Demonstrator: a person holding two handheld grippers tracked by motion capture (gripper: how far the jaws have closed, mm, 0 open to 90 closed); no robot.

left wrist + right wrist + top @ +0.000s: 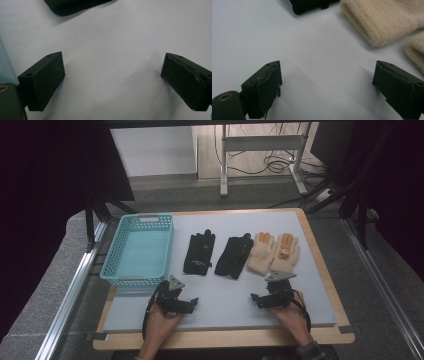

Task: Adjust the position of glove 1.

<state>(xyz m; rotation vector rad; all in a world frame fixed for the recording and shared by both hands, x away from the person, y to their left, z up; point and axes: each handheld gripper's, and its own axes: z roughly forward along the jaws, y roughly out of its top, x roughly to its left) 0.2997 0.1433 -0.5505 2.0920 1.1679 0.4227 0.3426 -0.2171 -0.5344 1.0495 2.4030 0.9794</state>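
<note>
Both your left hand-held gripper [192,303] and right hand-held gripper [255,299] rest near the surface's [225,295] front edge, jaws wide and empty. The black gloves [199,252] and cream gloves [274,251] lie mid-surface, nearly touching; a careless pinch risks dragging two toward the turquoise basket [116,275].

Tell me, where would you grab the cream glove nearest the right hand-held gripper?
Probably at its cuff: the cream glove lies flat, cuff toward the person. The right hand-held gripper, jaws open, could come from the near side and pinch that thick edge.
</note>
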